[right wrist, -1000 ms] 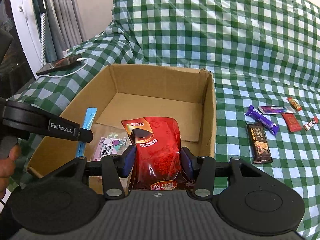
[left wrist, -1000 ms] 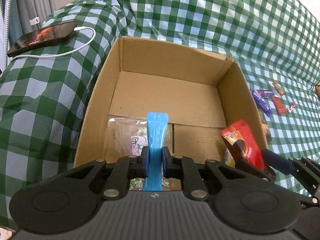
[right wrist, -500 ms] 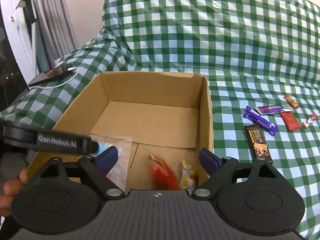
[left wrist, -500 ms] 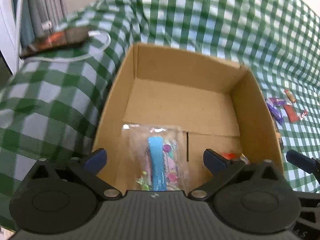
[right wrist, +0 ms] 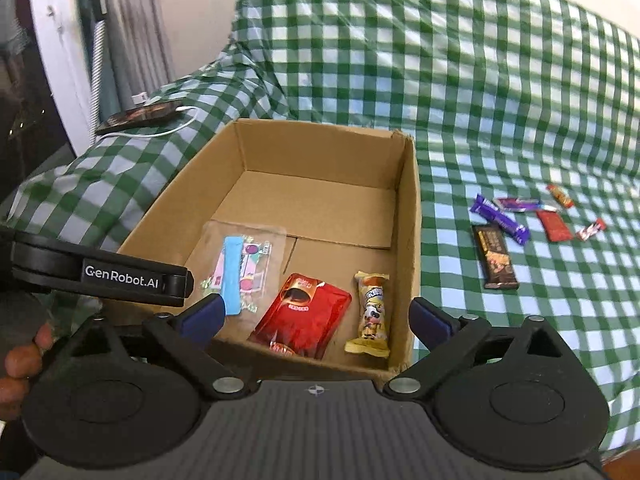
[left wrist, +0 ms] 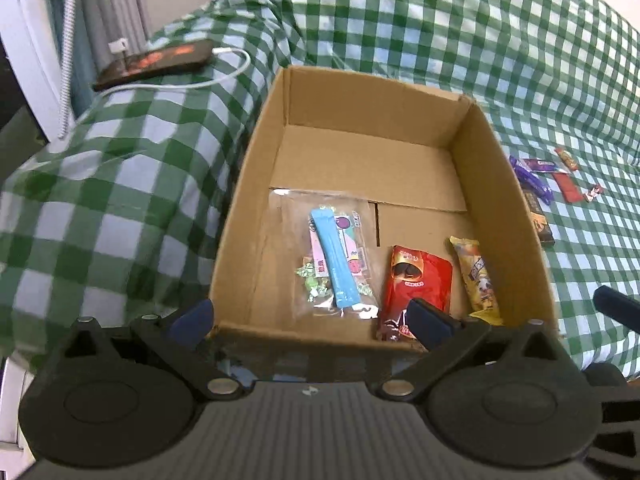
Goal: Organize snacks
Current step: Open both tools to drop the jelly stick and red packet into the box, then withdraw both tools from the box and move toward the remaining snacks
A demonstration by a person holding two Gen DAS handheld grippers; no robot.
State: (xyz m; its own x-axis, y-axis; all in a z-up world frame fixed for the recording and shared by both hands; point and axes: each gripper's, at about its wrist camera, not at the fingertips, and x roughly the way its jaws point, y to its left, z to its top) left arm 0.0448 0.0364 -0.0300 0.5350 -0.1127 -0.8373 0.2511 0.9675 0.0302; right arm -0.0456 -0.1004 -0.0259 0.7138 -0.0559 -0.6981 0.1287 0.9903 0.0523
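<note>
An open cardboard box (left wrist: 256, 152) (right wrist: 408, 216) stands on the green checked cloth. Inside lie a clear candy bag (left wrist: 348, 256) (right wrist: 248, 264) with a blue stick (left wrist: 334, 260) (right wrist: 232, 276) on top, a red pouch (left wrist: 416, 280) (right wrist: 304, 316) and a yellow wrapped snack (left wrist: 478, 276) (right wrist: 370, 312). My left gripper (left wrist: 308, 320) is open and empty over the box's near edge. My right gripper (right wrist: 316, 316) is open and empty above the near edge. Several loose snacks lie on the cloth to the right: a dark bar (right wrist: 494, 256), a purple bar (right wrist: 500, 220) and a red packet (right wrist: 554, 226).
A phone (left wrist: 156, 62) (right wrist: 140, 116) on a white charging cable (left wrist: 232, 76) lies on the cloth at the back left. Curtains and a white frame stand at the far left. The left gripper's body (right wrist: 100, 276) crosses the right wrist view's left side.
Both grippers opened and drew back up. The blue stick dropped onto the clear bag, and the red pouch dropped into the box beside the yellow snack.
</note>
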